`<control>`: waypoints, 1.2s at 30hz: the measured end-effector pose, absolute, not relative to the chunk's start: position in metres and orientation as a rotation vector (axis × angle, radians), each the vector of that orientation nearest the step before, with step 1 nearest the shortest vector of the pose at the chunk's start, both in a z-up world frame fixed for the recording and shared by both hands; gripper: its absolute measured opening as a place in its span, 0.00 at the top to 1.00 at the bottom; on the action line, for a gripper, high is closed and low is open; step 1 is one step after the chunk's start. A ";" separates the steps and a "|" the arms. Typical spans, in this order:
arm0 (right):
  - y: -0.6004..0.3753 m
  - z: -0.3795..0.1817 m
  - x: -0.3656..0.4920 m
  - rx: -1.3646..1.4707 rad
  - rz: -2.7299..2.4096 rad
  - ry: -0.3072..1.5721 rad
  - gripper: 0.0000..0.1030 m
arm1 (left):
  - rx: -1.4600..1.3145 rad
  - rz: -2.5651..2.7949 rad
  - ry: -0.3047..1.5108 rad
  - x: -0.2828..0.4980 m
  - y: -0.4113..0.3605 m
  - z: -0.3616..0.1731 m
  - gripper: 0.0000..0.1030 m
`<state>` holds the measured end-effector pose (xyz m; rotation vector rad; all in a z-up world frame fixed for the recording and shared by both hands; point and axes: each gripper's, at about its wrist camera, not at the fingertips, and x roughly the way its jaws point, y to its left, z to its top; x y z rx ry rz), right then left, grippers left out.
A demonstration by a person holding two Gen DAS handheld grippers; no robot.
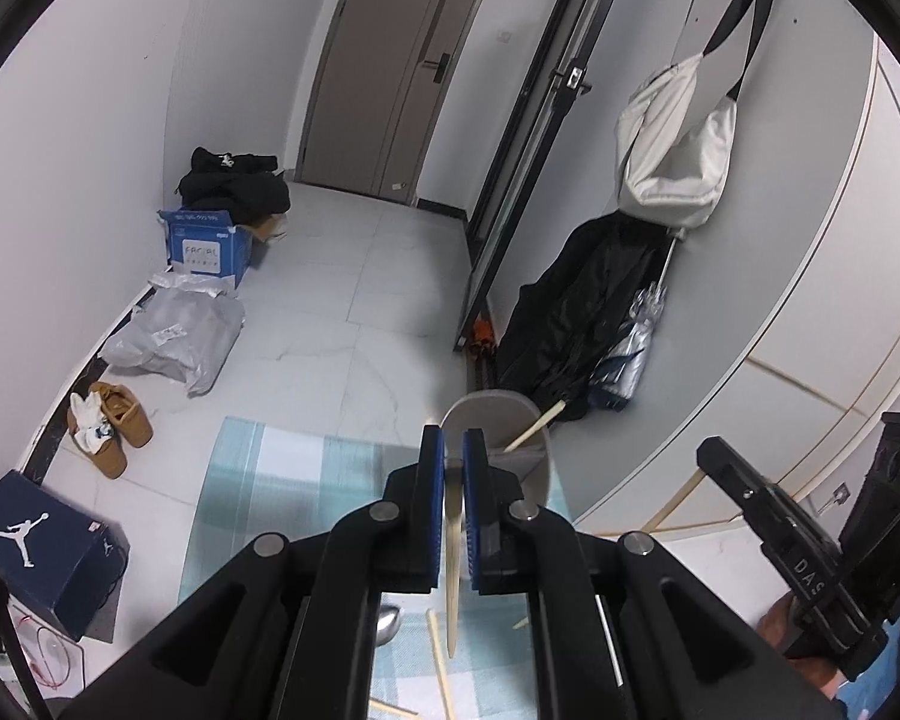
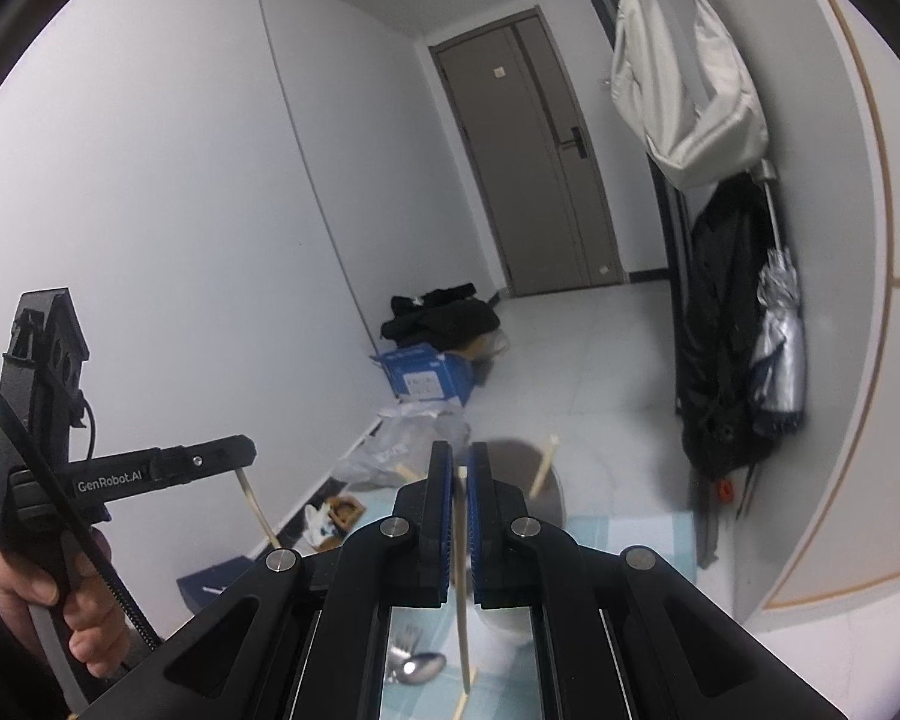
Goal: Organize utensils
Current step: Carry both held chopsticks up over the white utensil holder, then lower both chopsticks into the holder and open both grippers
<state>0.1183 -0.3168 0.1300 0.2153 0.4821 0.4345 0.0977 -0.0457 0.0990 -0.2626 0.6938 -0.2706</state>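
With each hand-held gripper clamped on one chopstick, the step in hand looks like dropping both into the holder (image 1: 498,420), a grey cup at the far edge of the table (image 1: 282,480) that already has one stick leaning in it. The left hand-held gripper (image 1: 453,480) pinches its chopstick (image 1: 452,576) between blue pads, tip hanging down; the right hand-held gripper (image 2: 461,498) holds its chopstick (image 2: 462,618) the same way. Best to bring one at a time over the cup's mouth, turn the stick near upright, and release only once the tip is inside the rim. More chopsticks (image 1: 441,672) and a spoon (image 2: 420,667) lie on the pale blue checked cloth below. Beyond are a tiled floor, boxes, shoes (image 1: 114,420), a door and a hung bag (image 1: 672,150).
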 end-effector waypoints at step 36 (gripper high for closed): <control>-0.320 0.160 0.264 0.206 0.448 0.421 0.96 | -0.266 -0.268 0.664 0.215 -0.072 0.124 0.97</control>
